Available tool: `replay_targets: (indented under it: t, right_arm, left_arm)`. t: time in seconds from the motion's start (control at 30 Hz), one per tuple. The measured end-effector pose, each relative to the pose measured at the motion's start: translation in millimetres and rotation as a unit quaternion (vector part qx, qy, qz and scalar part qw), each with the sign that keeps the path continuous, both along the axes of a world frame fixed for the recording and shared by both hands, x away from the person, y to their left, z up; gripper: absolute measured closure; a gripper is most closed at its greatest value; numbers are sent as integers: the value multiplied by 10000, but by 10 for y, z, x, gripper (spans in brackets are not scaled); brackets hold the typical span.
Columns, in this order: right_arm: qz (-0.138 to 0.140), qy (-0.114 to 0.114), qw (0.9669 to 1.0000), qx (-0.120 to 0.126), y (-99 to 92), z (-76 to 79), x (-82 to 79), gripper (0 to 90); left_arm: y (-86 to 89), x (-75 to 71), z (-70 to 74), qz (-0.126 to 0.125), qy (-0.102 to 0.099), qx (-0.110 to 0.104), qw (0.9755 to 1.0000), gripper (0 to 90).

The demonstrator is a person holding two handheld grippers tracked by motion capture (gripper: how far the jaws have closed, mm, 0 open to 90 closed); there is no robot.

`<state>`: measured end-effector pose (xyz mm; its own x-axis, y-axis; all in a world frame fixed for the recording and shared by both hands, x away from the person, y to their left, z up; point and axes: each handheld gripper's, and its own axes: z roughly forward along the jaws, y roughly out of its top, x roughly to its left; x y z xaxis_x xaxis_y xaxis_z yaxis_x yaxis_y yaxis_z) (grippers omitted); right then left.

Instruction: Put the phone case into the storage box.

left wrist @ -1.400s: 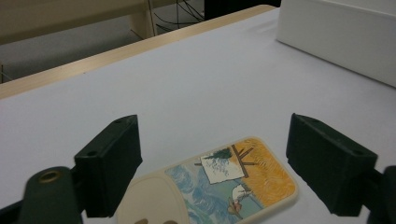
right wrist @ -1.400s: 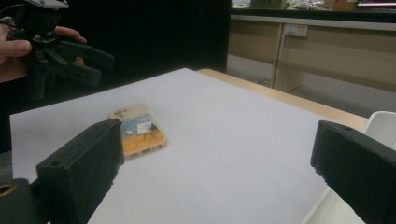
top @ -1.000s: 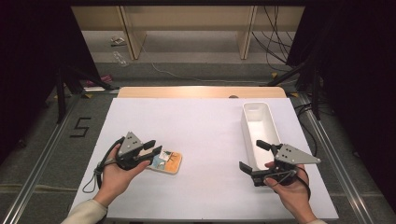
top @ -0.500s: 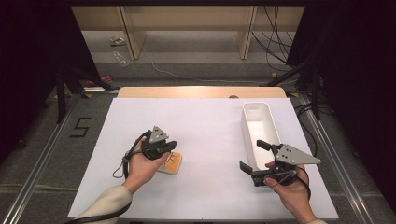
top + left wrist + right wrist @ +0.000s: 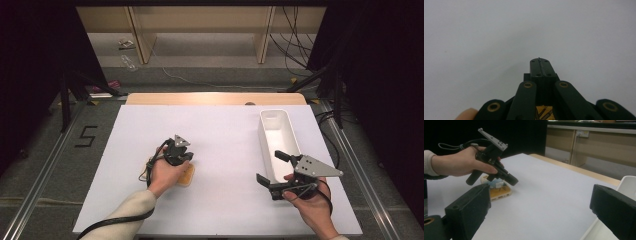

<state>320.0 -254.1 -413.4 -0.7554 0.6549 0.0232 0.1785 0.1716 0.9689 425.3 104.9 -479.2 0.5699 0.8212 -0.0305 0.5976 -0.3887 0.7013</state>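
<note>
White bin (image 5: 278, 137): on the counter (image 5: 220, 130) at your right, nothing inside it. Yellow tray (image 5: 184, 175): flat on the counter under your left hand (image 5: 162, 172), a white-and-blue item on it. Left tool (image 5: 540, 65): jaws pressed together, gripping nothing, just above the tray. Right tool (image 5: 274, 167): jaws spread wide, holding nothing, beside the bin. Counter: white sheet, wooden far edge. Room: grey floor, wooden shelving (image 5: 200, 25), cables.
</note>
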Motion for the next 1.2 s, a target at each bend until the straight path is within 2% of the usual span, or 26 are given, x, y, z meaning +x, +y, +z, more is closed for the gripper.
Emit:
replay_targets:
  t: [0.33,0.67,1.2]
  right_arm:
    - [13,14,10000,-5,1,-5,0,42]
    - [9,17,10000,4,-2,-7,-1,42]
    - [1,23,10000,-4,1,-10,-2,42]
  left_arm:
    - [-17,24,-81,6,194,76,9998,899]
    - [-5,-11,-61,-77,288,127,9995,900]
    - [36,-232,-13,-523,576,325,9964,899]
